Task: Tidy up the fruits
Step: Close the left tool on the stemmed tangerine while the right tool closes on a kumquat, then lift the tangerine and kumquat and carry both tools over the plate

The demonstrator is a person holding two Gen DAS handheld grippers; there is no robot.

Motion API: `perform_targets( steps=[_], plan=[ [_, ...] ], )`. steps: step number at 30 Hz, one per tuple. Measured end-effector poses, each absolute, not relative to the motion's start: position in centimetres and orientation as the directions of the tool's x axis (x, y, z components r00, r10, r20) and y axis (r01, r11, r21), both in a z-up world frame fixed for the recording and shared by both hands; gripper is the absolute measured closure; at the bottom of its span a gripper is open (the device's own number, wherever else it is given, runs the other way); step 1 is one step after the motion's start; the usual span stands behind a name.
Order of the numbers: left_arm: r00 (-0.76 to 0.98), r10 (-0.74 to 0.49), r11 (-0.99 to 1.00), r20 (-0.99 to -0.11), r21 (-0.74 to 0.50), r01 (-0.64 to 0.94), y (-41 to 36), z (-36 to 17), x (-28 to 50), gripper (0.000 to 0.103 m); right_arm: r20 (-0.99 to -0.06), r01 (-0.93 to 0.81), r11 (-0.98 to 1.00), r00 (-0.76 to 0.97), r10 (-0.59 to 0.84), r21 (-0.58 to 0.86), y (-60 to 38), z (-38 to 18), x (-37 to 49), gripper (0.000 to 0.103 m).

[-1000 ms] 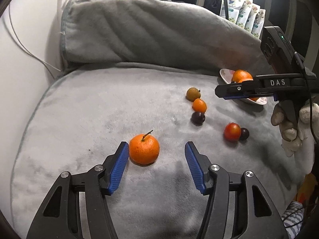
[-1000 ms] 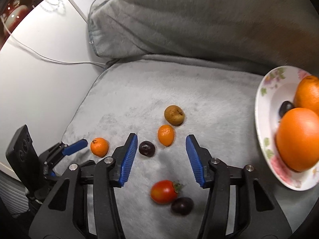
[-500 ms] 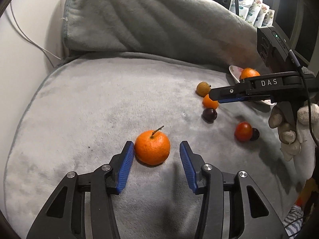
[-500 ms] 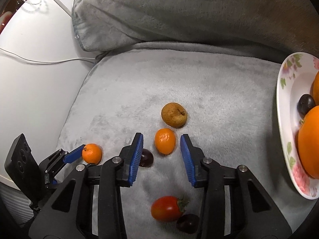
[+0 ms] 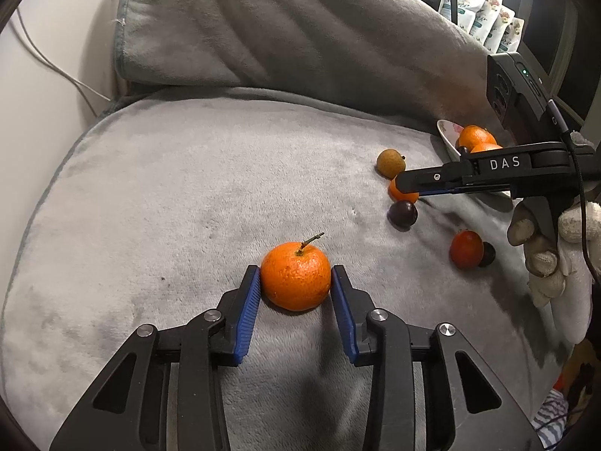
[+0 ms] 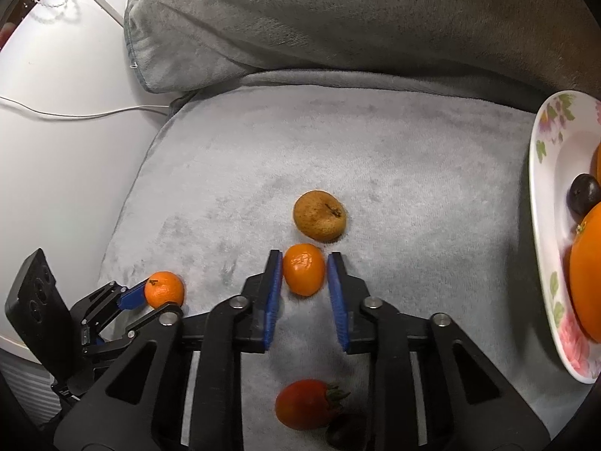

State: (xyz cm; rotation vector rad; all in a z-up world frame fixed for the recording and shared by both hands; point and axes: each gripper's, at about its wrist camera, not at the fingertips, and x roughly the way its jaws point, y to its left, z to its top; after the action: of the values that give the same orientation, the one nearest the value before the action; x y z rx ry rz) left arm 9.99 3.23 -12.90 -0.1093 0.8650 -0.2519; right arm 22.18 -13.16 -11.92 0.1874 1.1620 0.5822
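Note:
A stemmed mandarin (image 5: 295, 282) lies on the grey cushion (image 5: 188, 188) between my left gripper's (image 5: 295, 270) blue pads. The jaws are closing and both pads touch its sides. That gripper (image 6: 157, 297) and mandarin (image 6: 164, 289) also show at the lower left of the right wrist view. My right gripper (image 6: 304, 255) is shut on a small orange (image 6: 303, 270) that rests on the cushion. From the left wrist view this gripper (image 5: 407, 184) hides most of that orange (image 5: 402, 195). A flowered plate (image 6: 544, 195) at the right holds big oranges and a dark fruit.
A brown fruit (image 6: 319, 220) lies just beyond the small orange, and a dark plum (image 5: 402, 213) beside it. A red tomato (image 6: 304, 404) and another dark fruit (image 6: 345, 434) lie under my right gripper. A gloved hand (image 5: 544, 259) holds that gripper. The grey back cushion (image 5: 281, 37) rises behind.
Both grippers' jaws have narrowed onto their fruits. The left came forward around the mandarin. The right sank and advanced onto the small orange, and its finger now hides the dark plum.

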Motion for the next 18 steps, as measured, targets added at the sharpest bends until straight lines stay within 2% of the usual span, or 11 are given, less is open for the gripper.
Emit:
perform_targets(
  steps=[18],
  plan=[
    [0.639, -0.266, 0.964, -0.722, -0.209, 0.166, 3.6, -12.4, 9.3, 0.068, -0.772, -0.341, 0.82, 0.302, 0.559, 0.46, -15.0, -10.1, 20.5, 0.08]
  ],
)
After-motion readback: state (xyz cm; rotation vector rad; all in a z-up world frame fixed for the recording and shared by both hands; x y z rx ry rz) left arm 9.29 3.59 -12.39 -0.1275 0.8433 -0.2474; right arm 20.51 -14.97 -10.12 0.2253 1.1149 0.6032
